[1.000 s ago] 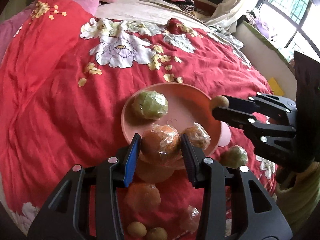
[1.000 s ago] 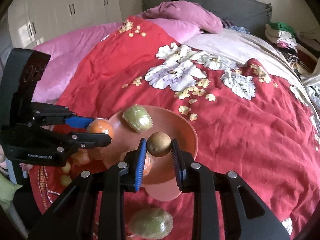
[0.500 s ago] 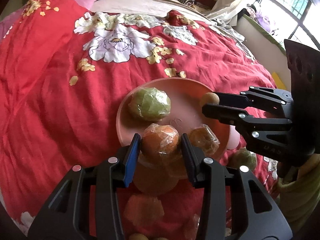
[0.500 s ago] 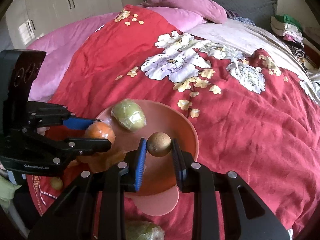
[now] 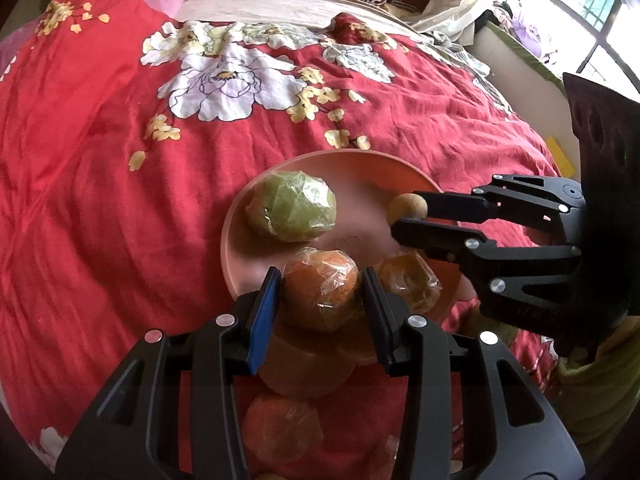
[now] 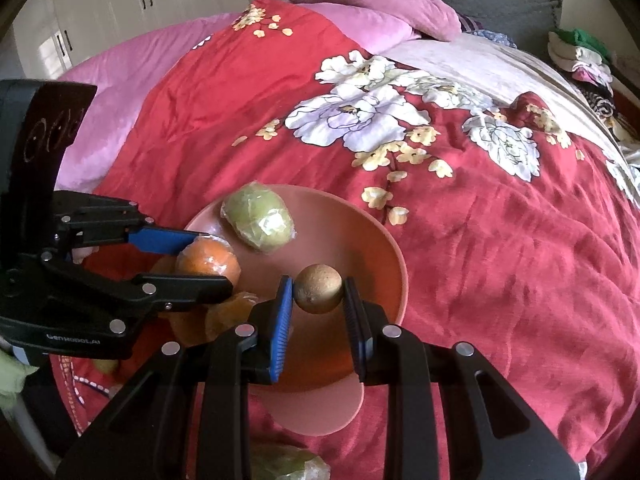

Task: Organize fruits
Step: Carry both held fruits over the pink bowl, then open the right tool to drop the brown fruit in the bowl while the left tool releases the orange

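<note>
Lower centre of left wrist view: left gripper (image 5: 320,292) clamped on wrapped orange (image 5: 320,288) above near rim of pink bowl (image 5: 236,240). Right of frame: right gripper (image 5: 404,216) pinching small brown fruit (image 5: 408,206) over bowl. Wrapped green fruit (image 5: 294,210) lies in bowl, second wrapped orange (image 5: 408,280) beside it. Red floral bedspread (image 5: 100,160) underneath.

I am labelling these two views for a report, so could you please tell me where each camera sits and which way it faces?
Left wrist: sits on the left gripper, looking down along its fingers at the wrapped orange it clamps over the pink plate; the right gripper enters from the right.
Right wrist: sits on the right gripper, looking down at the small brown fruit it clamps; the left gripper enters from the left.
Shared: plate, wrapped green fruit, red bedspread.
</note>
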